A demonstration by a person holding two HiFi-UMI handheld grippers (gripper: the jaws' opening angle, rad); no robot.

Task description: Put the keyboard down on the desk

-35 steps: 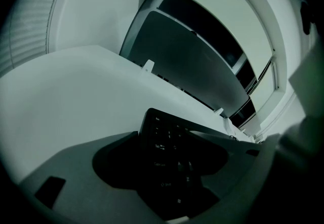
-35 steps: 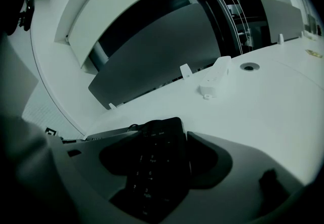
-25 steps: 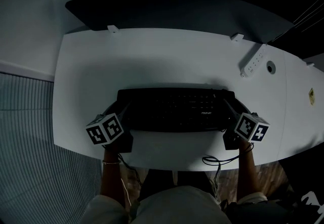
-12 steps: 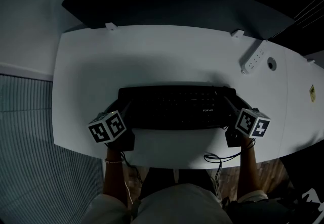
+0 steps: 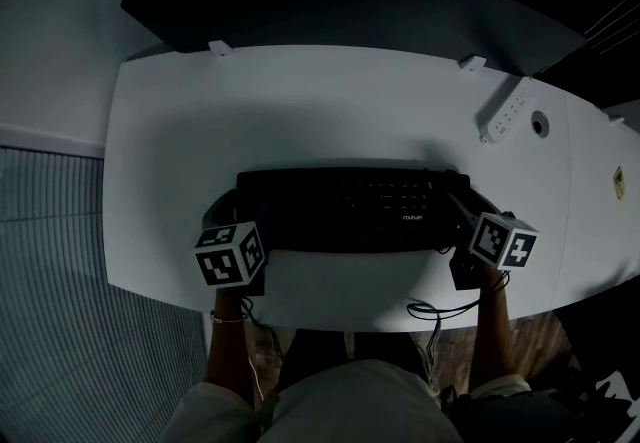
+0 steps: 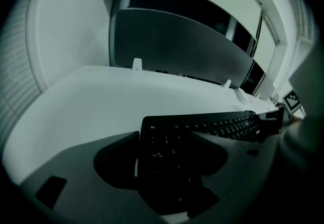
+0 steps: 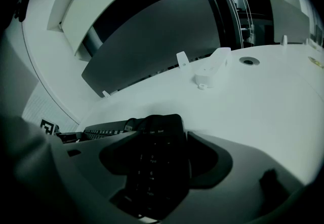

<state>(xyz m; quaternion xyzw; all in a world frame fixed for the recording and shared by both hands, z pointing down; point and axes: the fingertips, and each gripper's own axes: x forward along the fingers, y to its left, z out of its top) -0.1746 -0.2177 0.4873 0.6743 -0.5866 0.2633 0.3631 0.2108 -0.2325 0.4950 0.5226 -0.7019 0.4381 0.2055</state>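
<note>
Left gripper (image 6: 169, 139): clamped on keyboard (image 5: 350, 211), 9 o'clock end;
Right gripper (image 7: 162, 137): clamped on 3 o'clock end;
Keyboard: seemingly flat on desk (image 5: 300, 111), 6 o'clock side;
Release: open both together; retreat sideways

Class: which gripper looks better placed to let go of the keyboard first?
Left gripper, marginally: a pale sliver of desk shows beside the keyboard within its jaws, hinting at slack; the right gripper looks tight on its end.

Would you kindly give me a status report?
Left gripper shut on keyboard's left end, right gripper on right end. Keyboard level at desk, contact unclear. Power strip well aside.
</note>
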